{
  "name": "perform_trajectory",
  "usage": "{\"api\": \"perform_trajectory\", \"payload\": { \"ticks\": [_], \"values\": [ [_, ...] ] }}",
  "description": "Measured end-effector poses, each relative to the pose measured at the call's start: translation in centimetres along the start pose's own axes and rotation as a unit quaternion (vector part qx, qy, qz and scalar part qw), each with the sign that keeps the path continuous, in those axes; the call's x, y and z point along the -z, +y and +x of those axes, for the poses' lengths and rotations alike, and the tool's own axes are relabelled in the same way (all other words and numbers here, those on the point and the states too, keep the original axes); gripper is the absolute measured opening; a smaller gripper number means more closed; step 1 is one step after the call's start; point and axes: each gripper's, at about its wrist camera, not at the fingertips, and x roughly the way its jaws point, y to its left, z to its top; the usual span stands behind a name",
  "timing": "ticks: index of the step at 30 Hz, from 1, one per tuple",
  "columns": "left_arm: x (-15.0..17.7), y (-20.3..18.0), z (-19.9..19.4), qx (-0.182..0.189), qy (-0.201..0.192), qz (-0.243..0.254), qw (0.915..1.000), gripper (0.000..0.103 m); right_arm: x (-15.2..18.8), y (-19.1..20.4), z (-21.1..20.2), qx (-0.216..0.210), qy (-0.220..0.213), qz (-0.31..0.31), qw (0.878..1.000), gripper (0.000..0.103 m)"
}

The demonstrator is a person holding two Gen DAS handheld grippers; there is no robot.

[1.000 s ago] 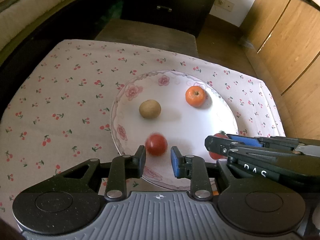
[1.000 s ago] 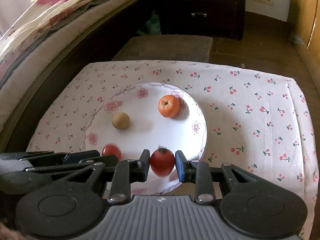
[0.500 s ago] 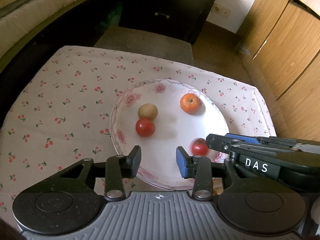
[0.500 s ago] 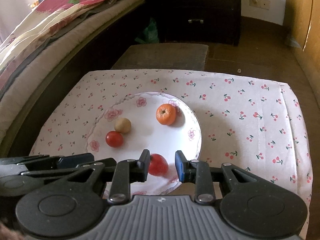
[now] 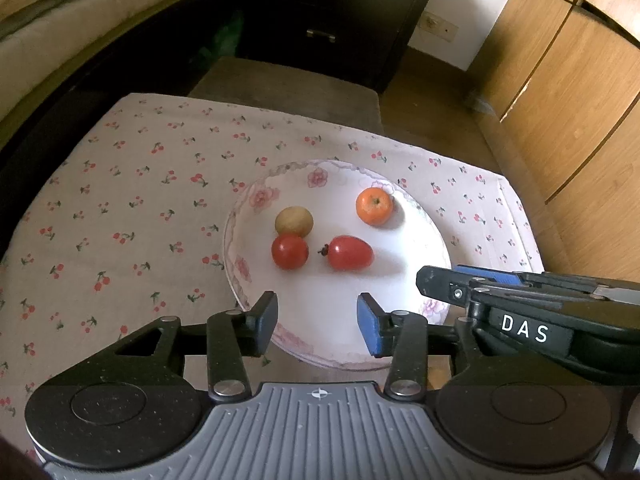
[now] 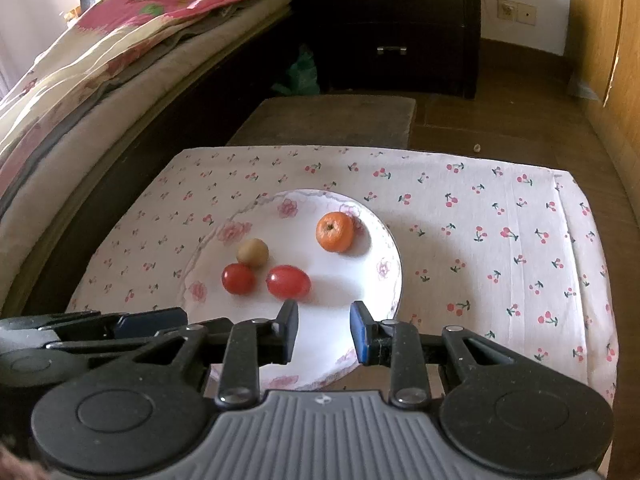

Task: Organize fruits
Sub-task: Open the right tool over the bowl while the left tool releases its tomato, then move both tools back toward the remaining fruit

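A white floral plate (image 5: 420, 236) (image 6: 384, 268) sits on a cherry-print cloth. On it lie an orange mandarin (image 5: 374, 206) (image 6: 335, 231), a tan round fruit (image 5: 294, 221) (image 6: 252, 253), a round red tomato (image 5: 289, 251) (image 6: 238, 278) and an oval red tomato (image 5: 350, 253) (image 6: 288, 281). My left gripper (image 5: 317, 322) is open and empty above the plate's near rim. My right gripper (image 6: 323, 332) is open and empty, just short of the oval tomato; it also shows from the side in the left wrist view (image 5: 448, 280).
The cloth-covered table (image 6: 500, 240) stands beside a bed (image 6: 100, 80). A dark stool (image 6: 328, 120) and a dark dresser (image 6: 392, 28) lie beyond it. Wooden cabinets (image 5: 580, 100) stand at the right.
Both grippers let go of their tomatoes and pulled back and up. The two tomatoes rolled toward the plate's middle and now rest next to the tan fruit.
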Motion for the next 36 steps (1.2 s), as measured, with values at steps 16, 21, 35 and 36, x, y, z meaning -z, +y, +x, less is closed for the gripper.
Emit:
{"api": "perform_trajectory", "payload": {
  "ticks": [16, 21, 35, 36],
  "values": [
    [4.1, 0.3, -2.1, 0.004, 0.018, 0.014, 0.9997, 0.053, 4.4, 0.8, -2.4, -0.003, 0.025, -0.004, 1.0, 0.03],
    [4.8, -0.1, -1.8, 0.011, 0.03, 0.019, 0.9993, 0.053, 5.1, 0.2, -3.1, -0.002, 0.03, 0.011, 0.999, 0.03],
    [5.0, -0.5, -0.9, 0.008, 0.039, 0.025, 0.9989, 0.054, 6.1, 0.0, -2.7, -0.005, 0.049, 0.011, 0.999, 0.03],
    [5.0, -0.5, -0.9, 0.007, 0.039, 0.025, 0.9989, 0.054, 6.2, 0.1, -2.6, -0.006, 0.052, 0.009, 0.999, 0.03]
  ]
}}
